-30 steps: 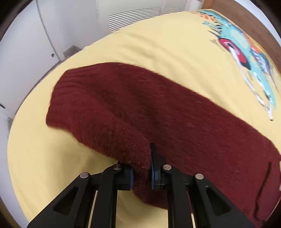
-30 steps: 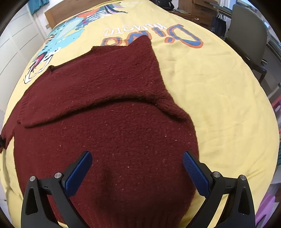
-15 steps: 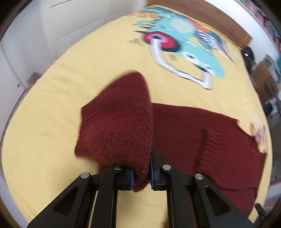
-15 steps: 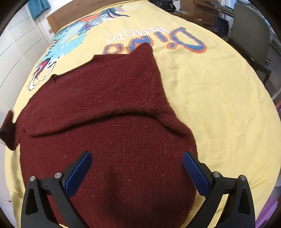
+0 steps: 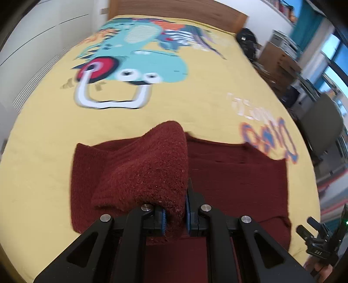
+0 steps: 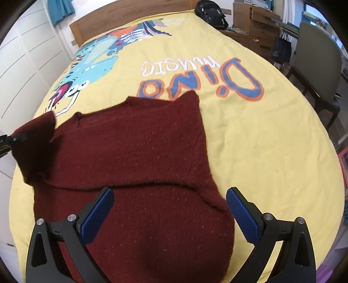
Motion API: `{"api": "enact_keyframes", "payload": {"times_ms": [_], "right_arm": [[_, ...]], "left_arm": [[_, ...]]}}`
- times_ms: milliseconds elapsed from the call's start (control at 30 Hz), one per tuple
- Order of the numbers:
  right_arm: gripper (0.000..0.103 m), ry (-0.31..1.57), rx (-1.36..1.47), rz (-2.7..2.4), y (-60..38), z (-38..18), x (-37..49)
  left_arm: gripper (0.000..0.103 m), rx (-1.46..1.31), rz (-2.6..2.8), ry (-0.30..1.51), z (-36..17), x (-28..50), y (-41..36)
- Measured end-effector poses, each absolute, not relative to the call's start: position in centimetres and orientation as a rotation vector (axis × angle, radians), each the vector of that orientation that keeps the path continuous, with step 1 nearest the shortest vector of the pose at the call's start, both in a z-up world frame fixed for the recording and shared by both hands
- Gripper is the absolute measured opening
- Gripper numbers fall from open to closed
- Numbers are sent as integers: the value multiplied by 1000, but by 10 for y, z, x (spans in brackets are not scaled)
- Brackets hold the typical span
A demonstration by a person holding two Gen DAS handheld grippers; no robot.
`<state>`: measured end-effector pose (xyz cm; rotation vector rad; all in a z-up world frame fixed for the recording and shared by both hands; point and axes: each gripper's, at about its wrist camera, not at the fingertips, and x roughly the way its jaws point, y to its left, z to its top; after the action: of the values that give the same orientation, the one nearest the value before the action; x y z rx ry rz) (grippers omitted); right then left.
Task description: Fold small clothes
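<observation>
A dark red knitted sweater (image 6: pixel 139 156) lies on the yellow bedspread (image 6: pixel 256 135), one sleeve folded across its body. My left gripper (image 5: pixel 175 215) is shut on the other sleeve (image 5: pixel 152 167) and holds it lifted over the sweater's body (image 5: pixel 237 180). From the right wrist view that raised sleeve (image 6: pixel 35 141) hangs at the far left, where the tip of the left gripper (image 6: pixel 10 140) shows at the frame edge. My right gripper (image 6: pixel 168 215) hovers open above the sweater's lower part, with nothing between its blue pads (image 6: pixel 241 217).
The bedspread carries a dinosaur print (image 5: pixel 134 58) and large lettering (image 6: pixel 202 78). A wooden headboard (image 5: pixel 174 8) is at the far end. A black backpack (image 6: pixel 211 13), wooden drawers (image 6: pixel 258 28) and a grey chair (image 6: pixel 315 58) stand to the right; white cupboards (image 6: pixel 24 65) to the left.
My left gripper has swung the held sleeve from the side over the sweater's body and rolled. My right gripper has risen a little, staying open.
</observation>
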<state>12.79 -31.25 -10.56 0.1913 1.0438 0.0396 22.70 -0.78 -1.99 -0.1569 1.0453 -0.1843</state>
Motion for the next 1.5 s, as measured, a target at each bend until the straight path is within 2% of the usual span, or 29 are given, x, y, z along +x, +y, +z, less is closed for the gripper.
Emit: {"api": "enact_keyframes", "payload": {"times_ms": [267,667,1033,1133,1200,1267,1300,1367,1500], "right_arm": [[103,1080,188,9,-321,-109,135],[103,1148,236,0,-329,-141,129],[103,1164,278,-1,-333,-154,121],[103,1156,291,9,-334,-154,120],[103,1149,302,12,-336,-153,118],[103,1142,320,8,-339,-152,117],[103,1140,325,6,-341,-152,117],[103,1136,338,0,-344,-152,115],[103,1141,347,0,-345,-155,112]], "left_arm": [[10,-68,-260,1088,-58,236,-92],[12,76,-208,1173,-135,228,-112],[18,92,-196,1215,-145,228,-109],[42,74,-192,1251,-144,230,-106],[73,69,-199,1260,-140,228,-105],[90,80,-201,1269,-137,226,-104],[96,88,-199,1274,-136,224,-104],[100,100,-202,1285,-134,222,-102],[102,115,-199,1297,-130,216,-92]]}}
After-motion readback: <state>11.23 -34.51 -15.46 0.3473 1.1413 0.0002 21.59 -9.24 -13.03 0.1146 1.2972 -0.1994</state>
